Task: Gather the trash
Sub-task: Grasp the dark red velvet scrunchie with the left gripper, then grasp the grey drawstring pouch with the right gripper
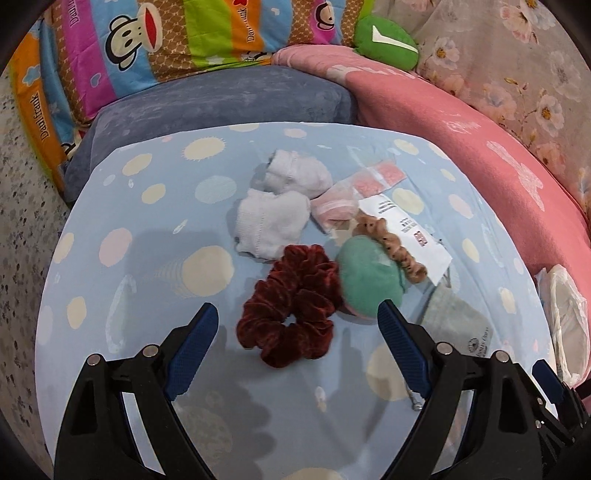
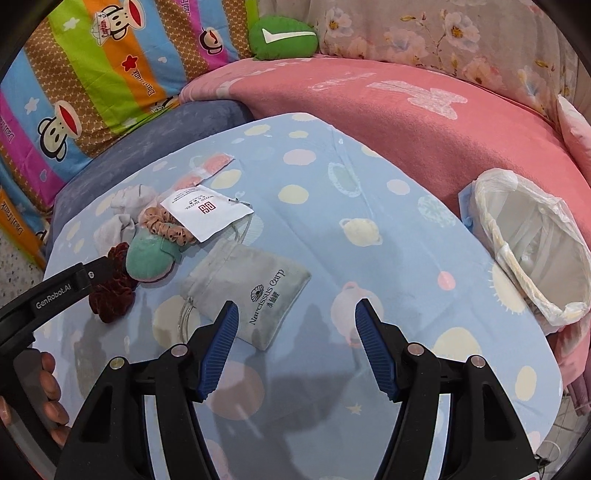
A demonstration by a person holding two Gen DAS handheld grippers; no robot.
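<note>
A round table wore a pale blue cloth (image 2: pixel 369 192) with pastel dots. Behind its far edge sat a grey-blue cushion (image 1: pixel 221 99), a pink blanket (image 2: pixel 406 122), striped monkey-print bedding (image 1: pixel 147 44) and floral fabric (image 2: pixel 461 33). Speckled floor (image 1: pixel 22 221) showed left.

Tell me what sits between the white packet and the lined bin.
Nothing stands in that stretch. The packet lies at the left with the tan scrunchie overlapping its left edge; the bin is at the right edge. Only bare cloth lies between. The grey pouch sits nearer the camera, off the line.
</note>
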